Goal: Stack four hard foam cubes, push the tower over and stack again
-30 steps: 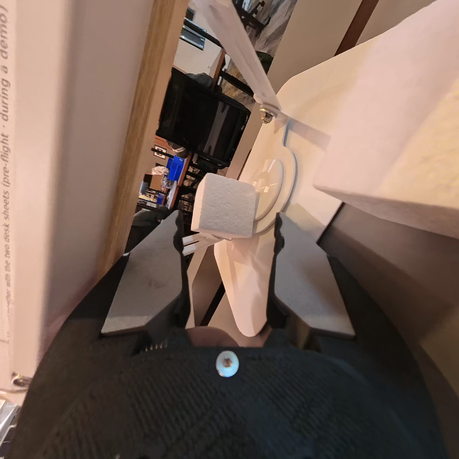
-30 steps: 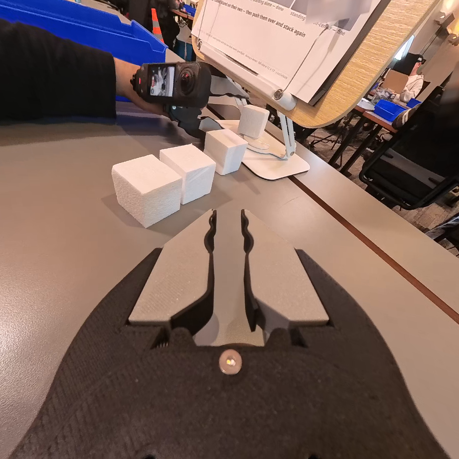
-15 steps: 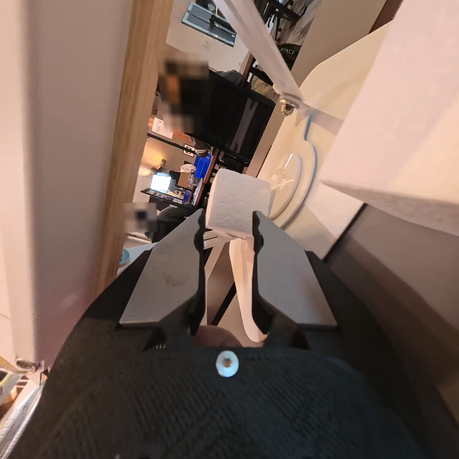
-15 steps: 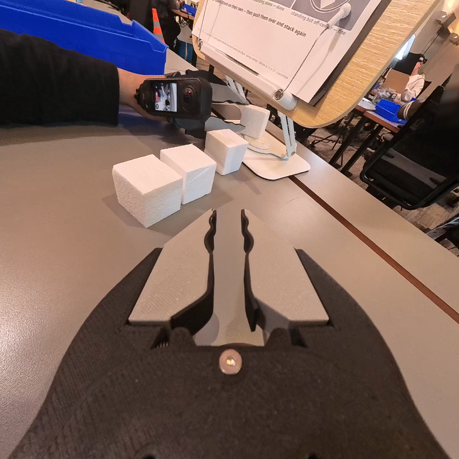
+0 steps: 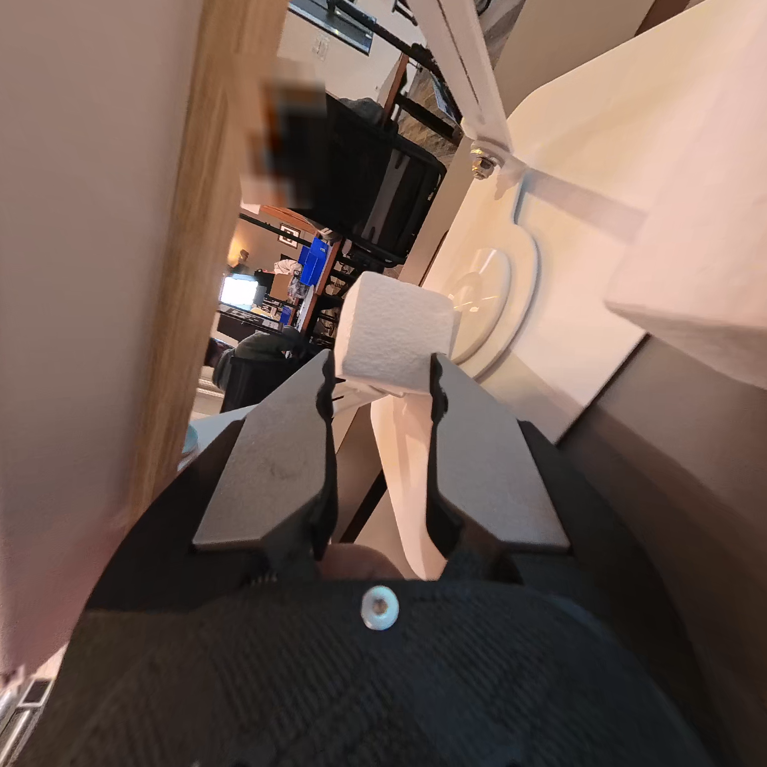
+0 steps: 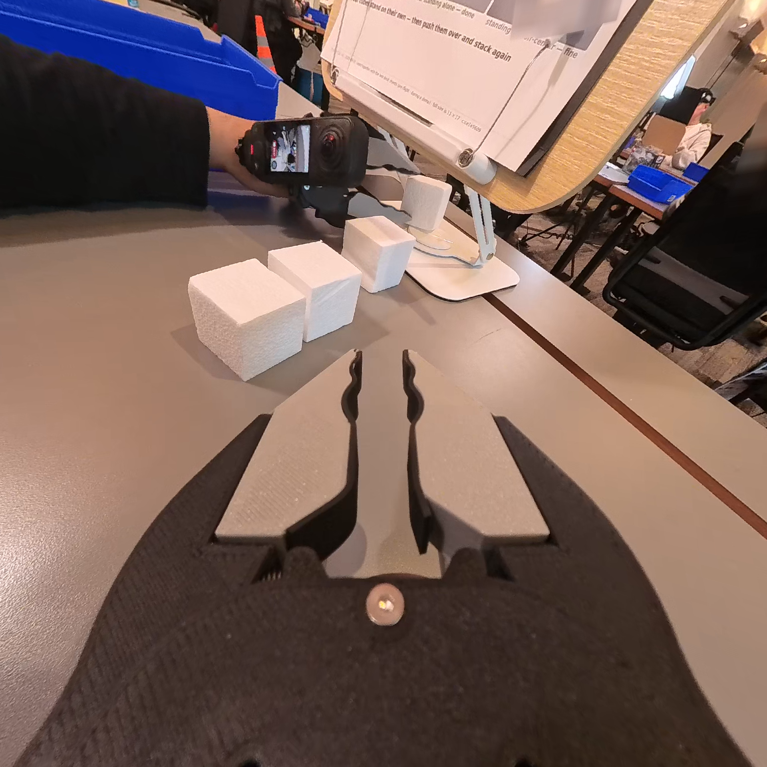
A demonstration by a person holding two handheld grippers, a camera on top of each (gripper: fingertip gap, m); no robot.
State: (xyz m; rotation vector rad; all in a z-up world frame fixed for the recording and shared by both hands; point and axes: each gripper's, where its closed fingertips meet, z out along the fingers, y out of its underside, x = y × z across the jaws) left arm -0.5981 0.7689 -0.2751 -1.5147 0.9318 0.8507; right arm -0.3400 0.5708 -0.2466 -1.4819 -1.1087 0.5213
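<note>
Left claw fetching the stray fourth cube

The right gripper (image 6: 382, 365) waits low over the table (image 6: 103, 415), slightly parted and empty; three cubes (image 6: 247, 315) lie in a row, while beyond them the left gripper (image 5: 382, 369) pinches the fourth cube (image 5: 394, 328) off the stand base (image 6: 469, 278), likely for restacking.

Four white hard foam cubes: three in a row on the grey table (image 6: 124, 373), nearest cube (image 6: 245, 317), middle cube (image 6: 319, 290), far cube (image 6: 377, 251); fourth cube (image 6: 425, 201) tilted, raised behind them
</note>
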